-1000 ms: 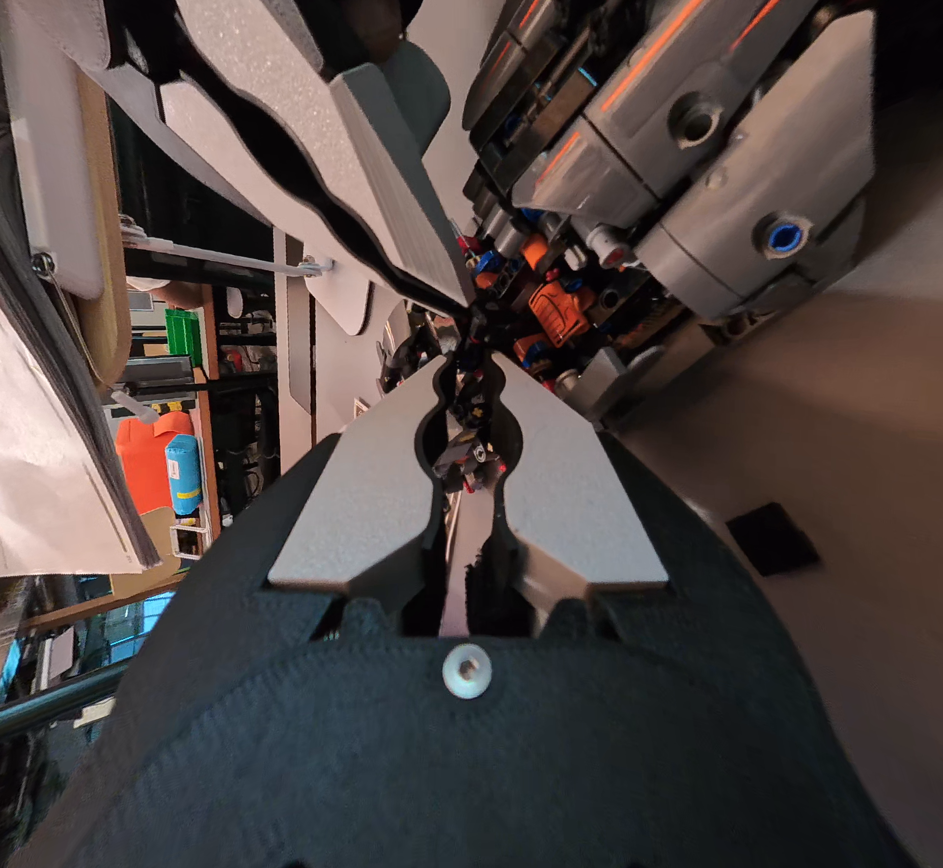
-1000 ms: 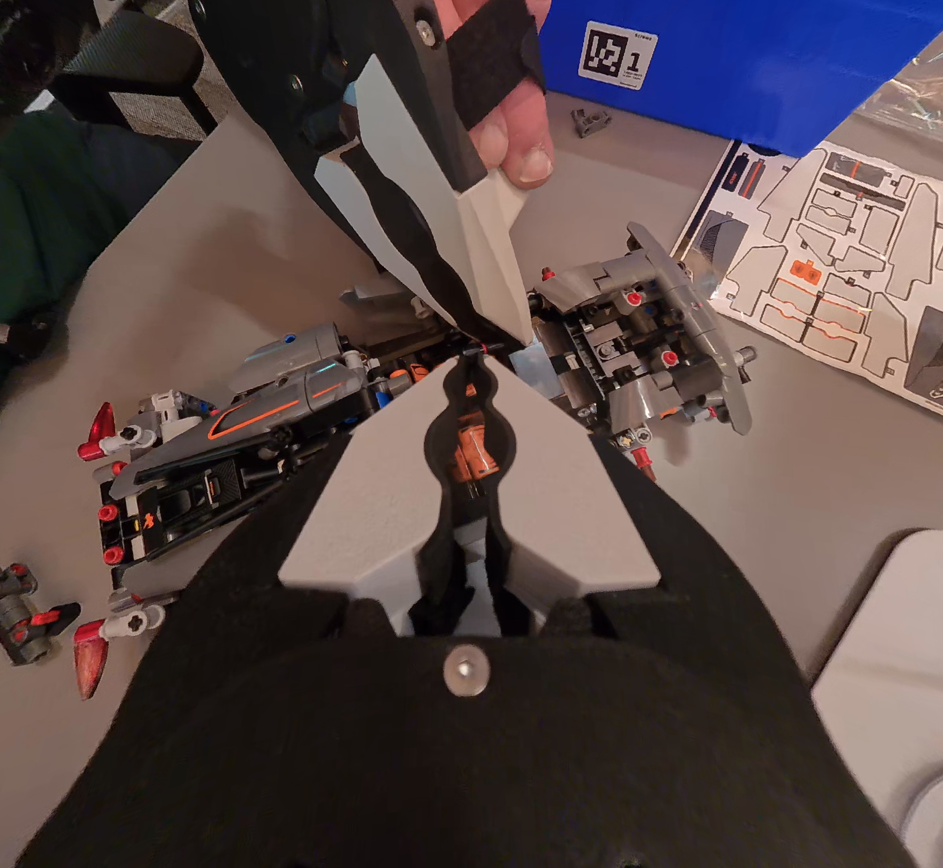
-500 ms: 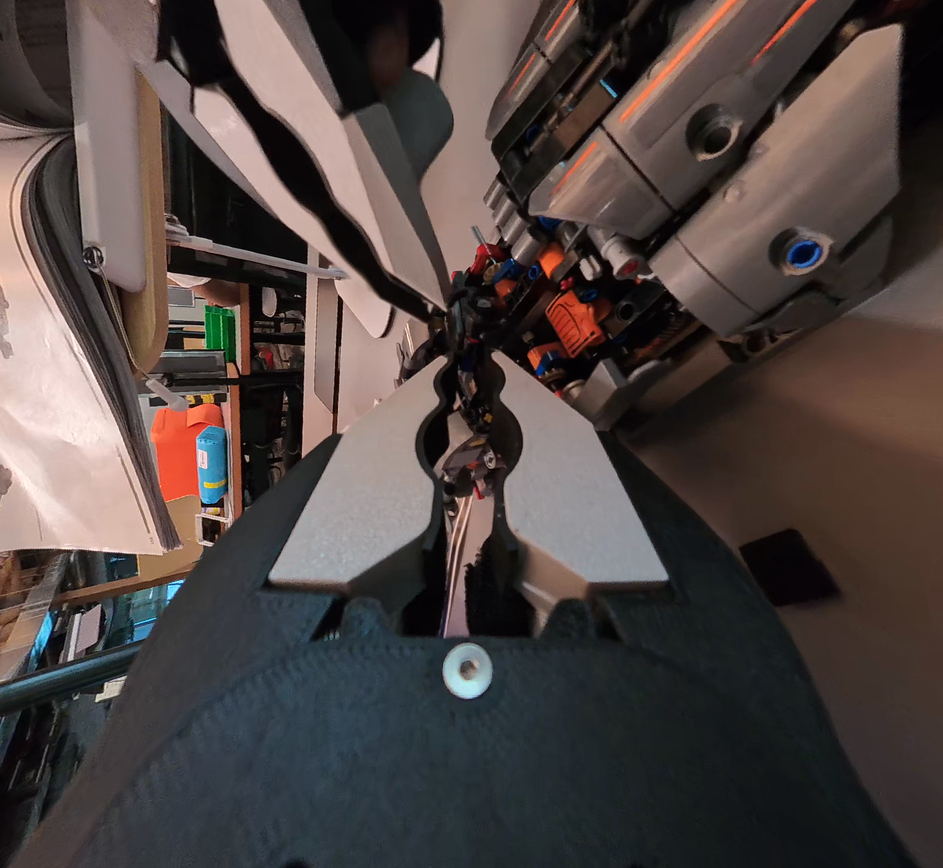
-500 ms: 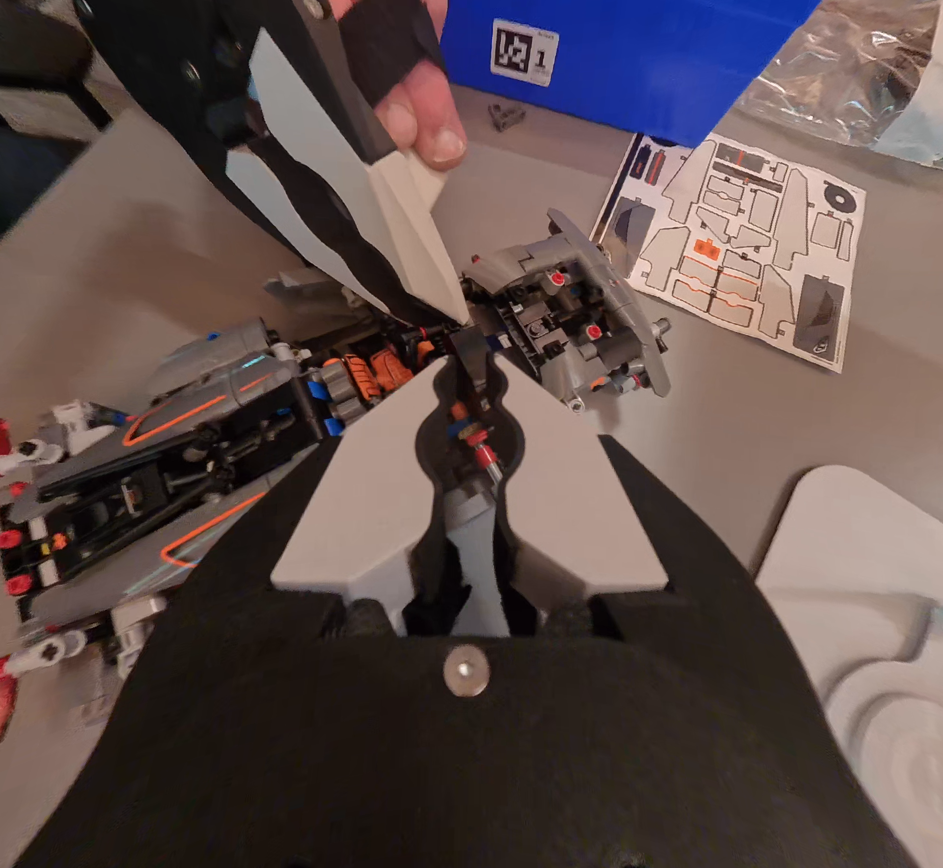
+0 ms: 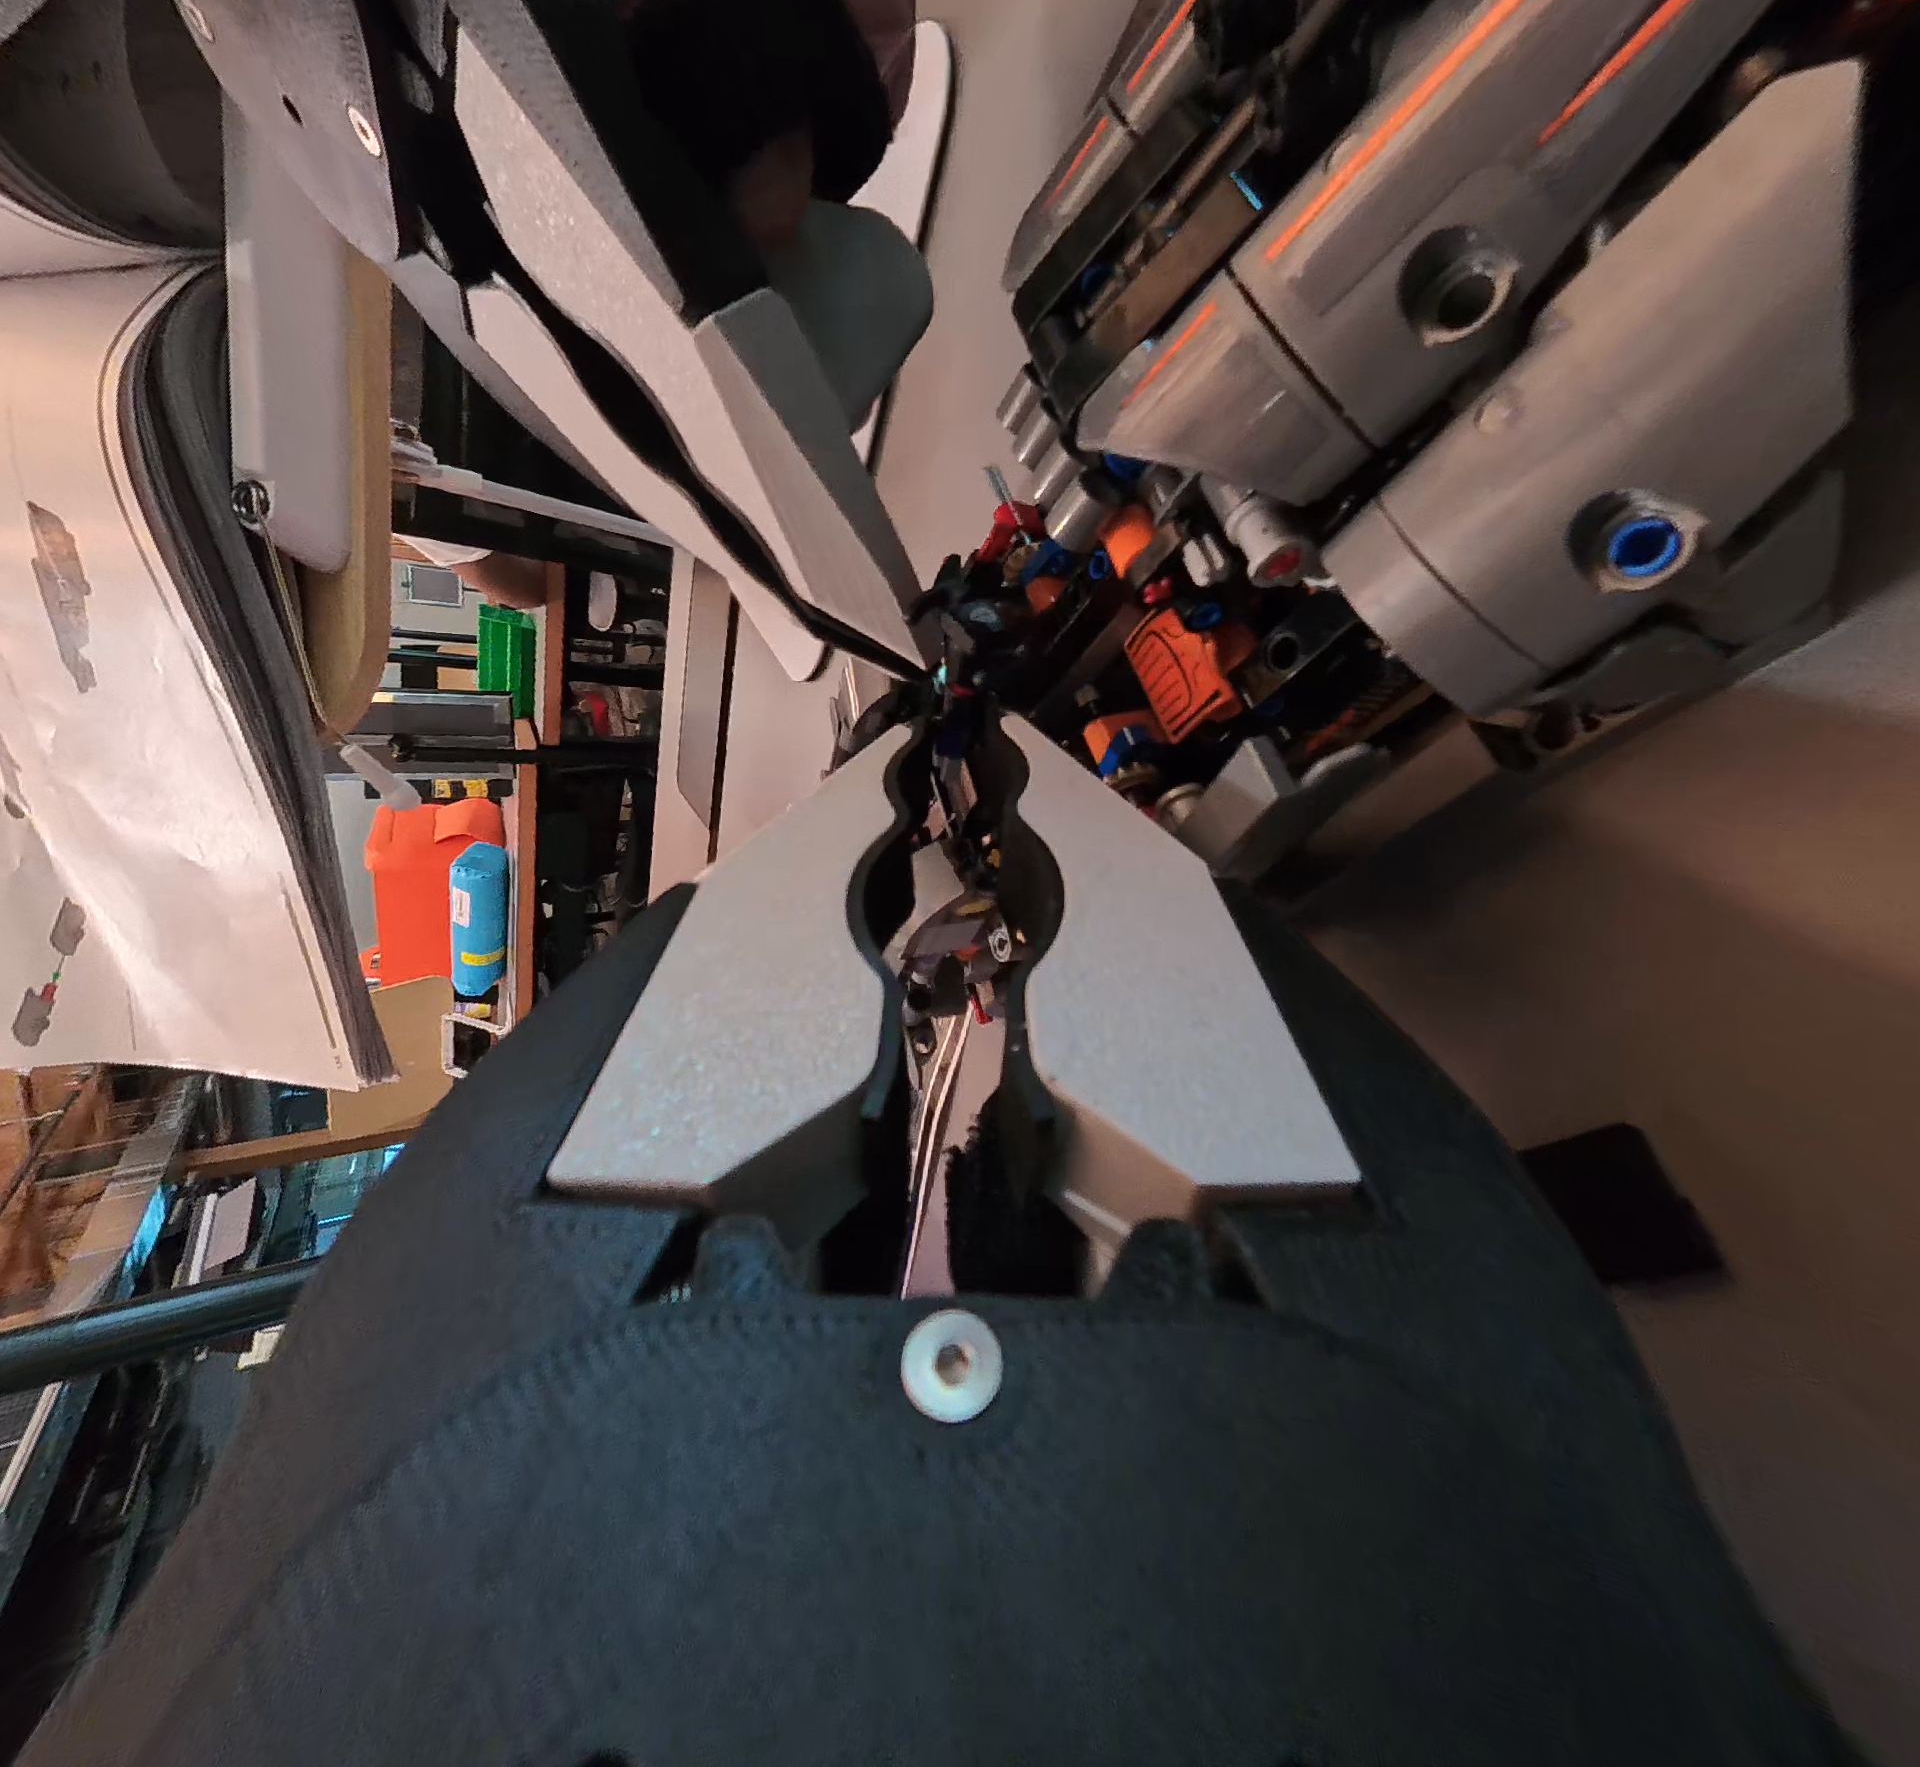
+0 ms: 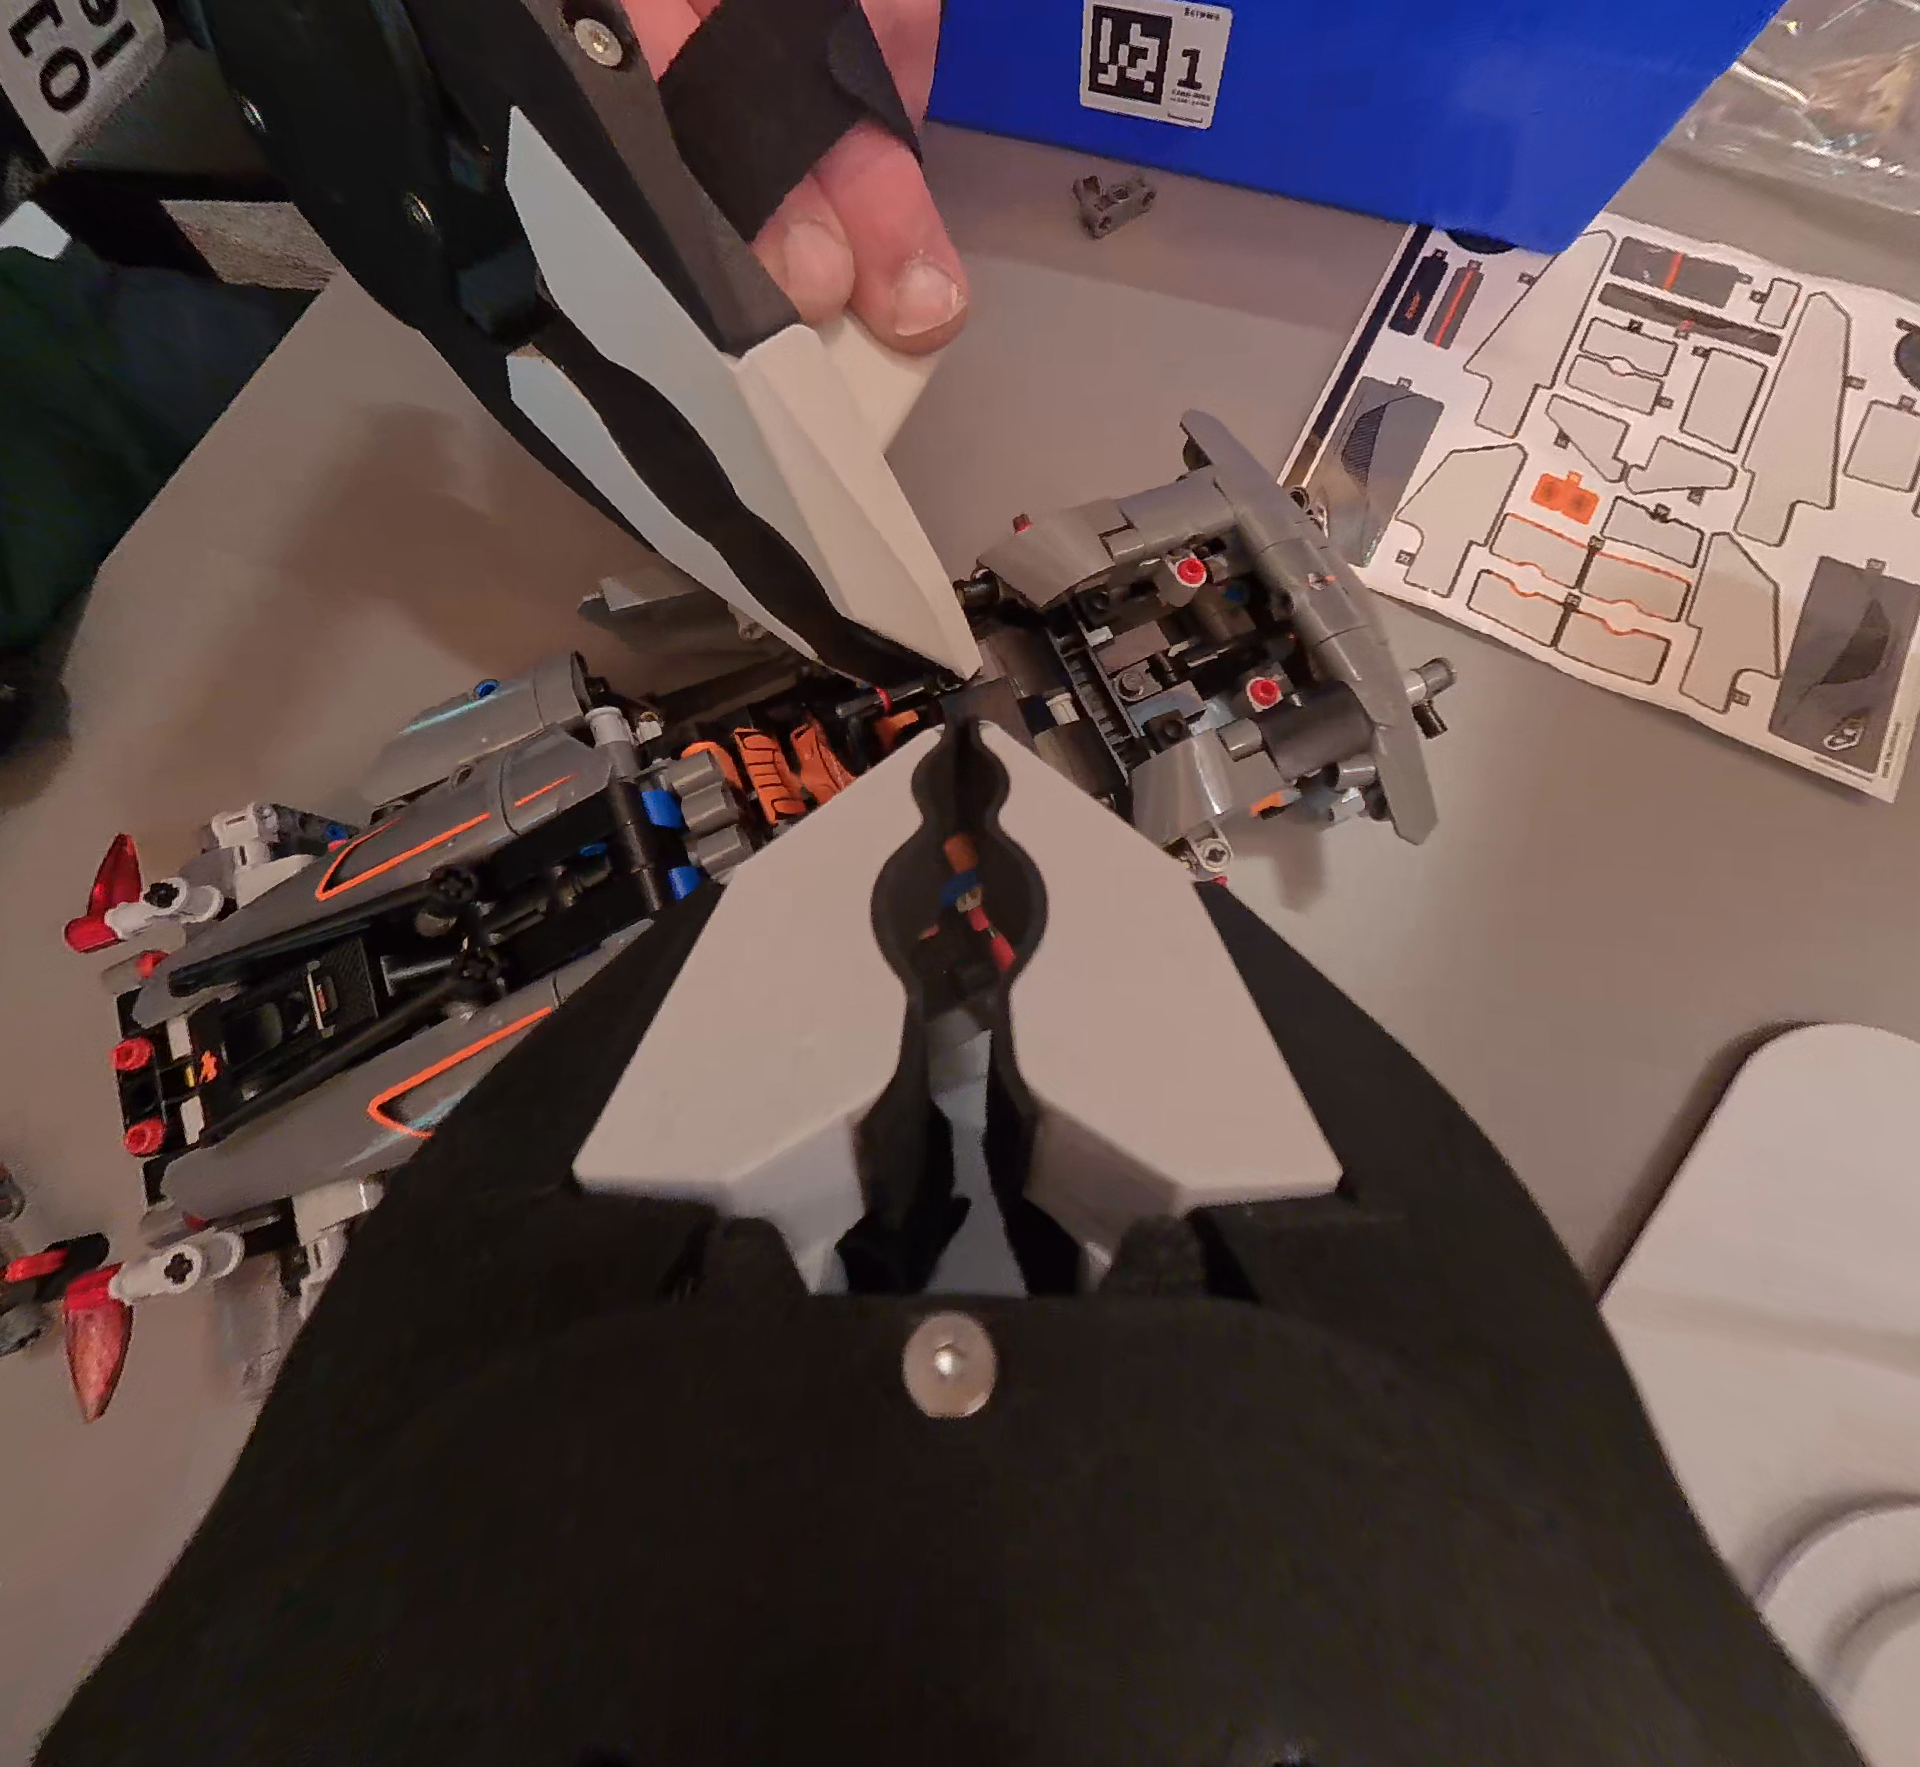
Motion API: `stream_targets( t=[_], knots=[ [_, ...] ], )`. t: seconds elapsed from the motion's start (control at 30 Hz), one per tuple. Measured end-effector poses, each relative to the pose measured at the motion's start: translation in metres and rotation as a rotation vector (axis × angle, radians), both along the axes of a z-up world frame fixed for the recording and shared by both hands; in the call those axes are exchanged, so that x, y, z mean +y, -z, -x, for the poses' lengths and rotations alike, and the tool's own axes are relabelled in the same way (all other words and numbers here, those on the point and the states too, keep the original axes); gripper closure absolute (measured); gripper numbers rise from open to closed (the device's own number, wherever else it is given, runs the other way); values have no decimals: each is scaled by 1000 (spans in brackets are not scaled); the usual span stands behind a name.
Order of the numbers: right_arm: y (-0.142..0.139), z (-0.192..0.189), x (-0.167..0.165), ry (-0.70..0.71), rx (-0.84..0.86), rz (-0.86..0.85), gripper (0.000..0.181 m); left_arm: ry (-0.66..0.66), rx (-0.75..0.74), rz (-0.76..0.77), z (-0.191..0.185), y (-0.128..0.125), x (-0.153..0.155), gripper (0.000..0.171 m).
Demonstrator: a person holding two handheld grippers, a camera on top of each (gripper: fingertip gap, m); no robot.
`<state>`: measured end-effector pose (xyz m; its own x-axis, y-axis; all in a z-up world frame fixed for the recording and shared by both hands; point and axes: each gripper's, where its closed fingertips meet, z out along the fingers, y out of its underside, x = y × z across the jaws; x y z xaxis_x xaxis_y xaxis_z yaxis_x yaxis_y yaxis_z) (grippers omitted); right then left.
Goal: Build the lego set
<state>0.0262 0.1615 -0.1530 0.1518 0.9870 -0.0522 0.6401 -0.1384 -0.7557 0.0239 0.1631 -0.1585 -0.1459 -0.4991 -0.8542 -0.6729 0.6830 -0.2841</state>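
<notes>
Where both tips meet: left hand-held gripper and right hand-held gripper, each pressed together on the lego car; table beneath.

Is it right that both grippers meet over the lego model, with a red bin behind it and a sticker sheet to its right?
Not quite: the bin is blue, as the right wrist view shows. Both grippers do meet over the lego model, sticker sheet at right.

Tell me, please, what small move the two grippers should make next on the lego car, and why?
Probably press gently inward together. The left gripper and right gripper are both shut, tips almost meeting at the black middle joint of the lego car, where the front section does not look fully seated yet.
</notes>
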Motion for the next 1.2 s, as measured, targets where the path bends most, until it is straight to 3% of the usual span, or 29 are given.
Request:
stream_targets(
  t=[1.0,1.2],
  knots=[
    [-7,8,-3,-15,253,385,181,-33,-84,-81,-3,-3,0,164],
    [-18,5,6,22,302,347,181,-33,-85,-68,-2,-1,0,165]
  ],
)
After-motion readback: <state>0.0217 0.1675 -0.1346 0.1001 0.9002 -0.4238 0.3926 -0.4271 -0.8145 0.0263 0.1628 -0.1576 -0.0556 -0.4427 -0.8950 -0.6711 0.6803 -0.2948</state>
